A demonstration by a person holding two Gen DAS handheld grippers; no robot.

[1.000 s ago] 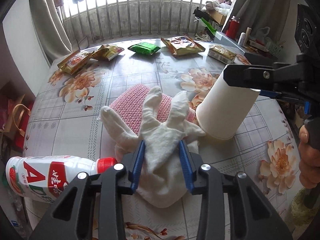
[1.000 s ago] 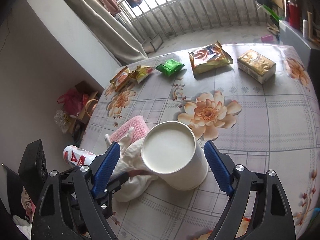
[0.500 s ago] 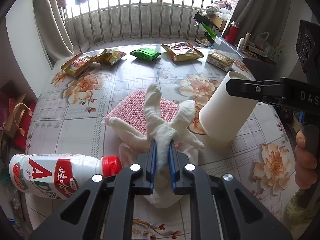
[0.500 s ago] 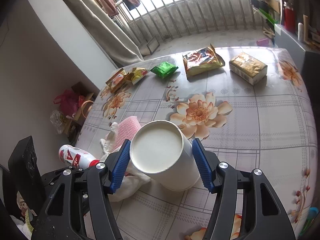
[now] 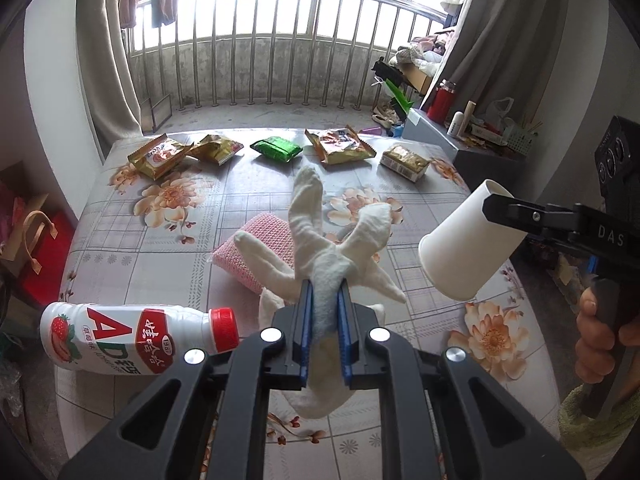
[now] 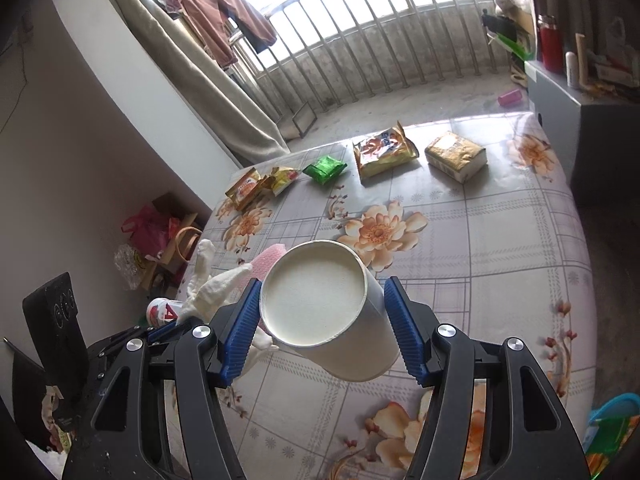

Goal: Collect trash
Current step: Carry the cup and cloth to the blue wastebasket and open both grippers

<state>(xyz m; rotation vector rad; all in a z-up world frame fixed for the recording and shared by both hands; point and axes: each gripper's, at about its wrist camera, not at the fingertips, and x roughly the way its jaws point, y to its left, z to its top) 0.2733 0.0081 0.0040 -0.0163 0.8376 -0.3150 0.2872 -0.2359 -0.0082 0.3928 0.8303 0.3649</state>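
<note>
Nearest to me, my left gripper (image 5: 324,300) has its blue pads pressed onto the middle of the white cloth (image 5: 332,256), whose loose ends splay upward beyond the jaws. A second ago those jaws stood apart around the cloth as it lay on the table; they closed within that second and now the cloth hangs lifted, only its tail trailing near the tablecloth. Just left of it the red-capped drink bottle (image 5: 132,338) lies on its side, unmoved. My right gripper (image 6: 320,308) pinches the white paper cup (image 6: 328,304) by its sides, pads touching both walls; earlier the pads stood clear of it, and the cup sat on the table (image 6: 500,248), where now it is tilted and raised off the surface. The pink sponge (image 5: 256,252) rests behind the cloth. Farthest away, the snack packets (image 5: 340,146) sit in a row along the far edge, as before.
</note>
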